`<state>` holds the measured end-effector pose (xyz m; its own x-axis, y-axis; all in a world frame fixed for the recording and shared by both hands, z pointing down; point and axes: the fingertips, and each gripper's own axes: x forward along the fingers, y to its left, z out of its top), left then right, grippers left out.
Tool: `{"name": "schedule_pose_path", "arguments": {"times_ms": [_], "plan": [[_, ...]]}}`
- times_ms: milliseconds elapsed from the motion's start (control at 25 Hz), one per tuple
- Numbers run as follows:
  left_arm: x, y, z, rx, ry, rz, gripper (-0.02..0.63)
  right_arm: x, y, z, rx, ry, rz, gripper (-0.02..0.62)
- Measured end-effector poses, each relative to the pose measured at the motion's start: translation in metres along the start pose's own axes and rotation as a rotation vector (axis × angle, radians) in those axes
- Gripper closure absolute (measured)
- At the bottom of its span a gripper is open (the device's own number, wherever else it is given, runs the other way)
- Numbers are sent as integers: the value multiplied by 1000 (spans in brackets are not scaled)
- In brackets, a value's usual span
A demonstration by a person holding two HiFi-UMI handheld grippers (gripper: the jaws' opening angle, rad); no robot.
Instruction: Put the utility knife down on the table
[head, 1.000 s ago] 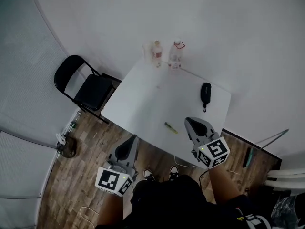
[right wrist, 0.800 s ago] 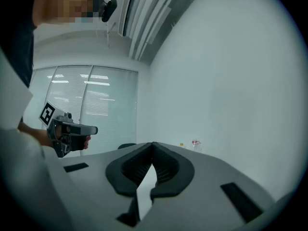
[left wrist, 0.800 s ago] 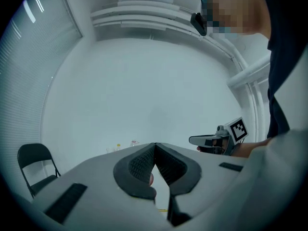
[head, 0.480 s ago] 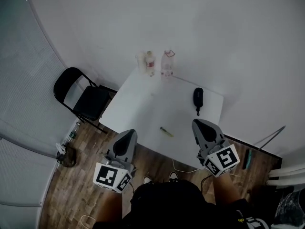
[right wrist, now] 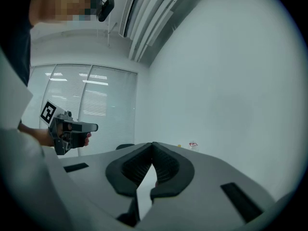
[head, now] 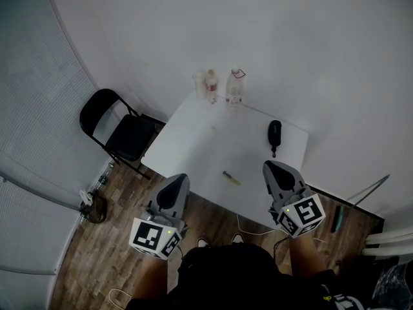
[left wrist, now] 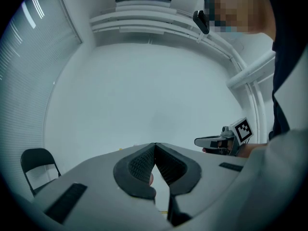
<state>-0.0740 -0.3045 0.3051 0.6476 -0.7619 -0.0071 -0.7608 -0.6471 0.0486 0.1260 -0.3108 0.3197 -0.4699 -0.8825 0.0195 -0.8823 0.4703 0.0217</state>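
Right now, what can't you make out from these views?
Utility knife, head view: too small to tell whether the blade is out.
Table, gripper views: mostly hidden behind the left gripper and right gripper themselves.
Two bottles, head view: labels too small to read.
Dark case, head view: too small to identify.
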Motion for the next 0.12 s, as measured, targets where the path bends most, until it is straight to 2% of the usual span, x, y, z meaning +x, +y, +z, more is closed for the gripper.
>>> {"name": "schedule_pose_path", "arguments": {"times_ms": [120], "plan": [[-6, -2, 1, 9, -15, 0, 588, 1, 6, -2, 0, 3, 10, 573]]}}
